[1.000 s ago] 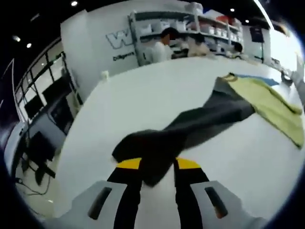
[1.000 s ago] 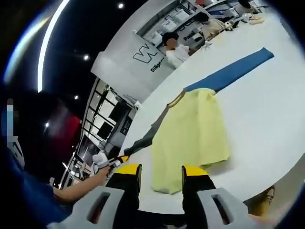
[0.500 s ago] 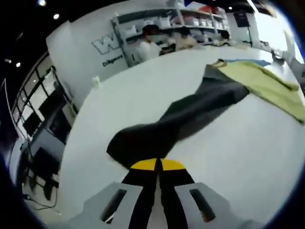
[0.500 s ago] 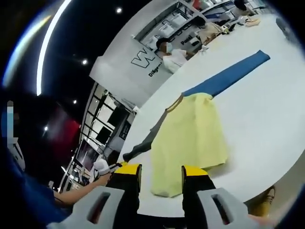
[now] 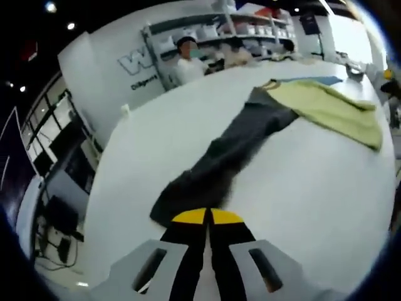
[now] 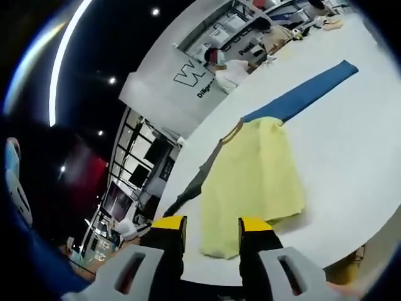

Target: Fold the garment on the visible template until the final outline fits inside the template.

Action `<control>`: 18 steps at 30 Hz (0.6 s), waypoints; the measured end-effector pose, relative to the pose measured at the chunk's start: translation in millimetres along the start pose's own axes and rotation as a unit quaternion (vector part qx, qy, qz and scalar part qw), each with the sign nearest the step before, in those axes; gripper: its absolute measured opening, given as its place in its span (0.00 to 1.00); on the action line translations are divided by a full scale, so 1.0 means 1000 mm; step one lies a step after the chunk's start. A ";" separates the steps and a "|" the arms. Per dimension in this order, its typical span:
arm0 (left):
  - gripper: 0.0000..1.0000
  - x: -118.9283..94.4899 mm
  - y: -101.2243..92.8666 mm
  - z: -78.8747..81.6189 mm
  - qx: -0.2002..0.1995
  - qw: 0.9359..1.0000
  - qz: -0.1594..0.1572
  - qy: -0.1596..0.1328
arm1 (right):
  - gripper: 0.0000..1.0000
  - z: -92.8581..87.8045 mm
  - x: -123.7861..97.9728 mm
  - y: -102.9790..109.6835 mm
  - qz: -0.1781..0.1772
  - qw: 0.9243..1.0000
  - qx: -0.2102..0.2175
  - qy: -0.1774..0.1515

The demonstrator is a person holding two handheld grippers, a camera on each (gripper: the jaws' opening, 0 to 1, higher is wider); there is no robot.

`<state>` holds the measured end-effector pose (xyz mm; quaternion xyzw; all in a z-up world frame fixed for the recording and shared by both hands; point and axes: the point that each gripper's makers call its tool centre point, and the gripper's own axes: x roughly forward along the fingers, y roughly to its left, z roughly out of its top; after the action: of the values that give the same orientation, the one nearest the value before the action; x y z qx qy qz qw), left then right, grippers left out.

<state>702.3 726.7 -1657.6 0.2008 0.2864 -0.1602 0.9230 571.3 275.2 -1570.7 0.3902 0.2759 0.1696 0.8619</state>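
Soft, floppy shirt on the table, light and easy to drag

Left claw is clenched on the grey sleeve cuff; right claw hangs released near the shirt's hem, a good place to take hold.

We see a wide white table carrying a single long-sleeved garment spread flat on it. Its yellow body lies toward the far right in the left gripper view, and a dark grey sleeve runs from it across the tabletop to the near edge. In the right gripper view a blue sleeve stretches away toward the far side.
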 end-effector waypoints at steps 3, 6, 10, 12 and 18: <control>0.03 -0.010 -0.011 -0.007 -0.004 1.000 -0.007 0.003 | 0.29 -0.002 0.001 0.002 0.003 1.000 -0.002 0.005; 0.03 -0.016 -0.019 -0.012 -0.003 1.000 -0.009 0.006 | 0.29 -0.002 0.002 0.001 0.006 1.000 -0.003 0.007; 0.03 -0.020 -0.024 -0.015 -0.020 1.000 -0.015 0.005 | 0.29 -0.002 0.002 0.001 0.008 1.000 0.003 0.003; 0.03 -0.023 -0.023 -0.015 -0.019 1.000 -0.013 0.004 | 0.29 -0.003 0.000 0.001 0.011 1.000 0.003 0.004; 0.03 -0.026 -0.015 -0.011 -0.018 1.000 -0.011 -0.001 | 0.29 -0.007 -0.006 -0.002 0.009 1.000 0.001 0.008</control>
<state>671.0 723.6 -1654.9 0.1812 0.2901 -0.1651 0.9251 562.4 275.5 -1574.0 0.3923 0.2790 0.1804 0.8577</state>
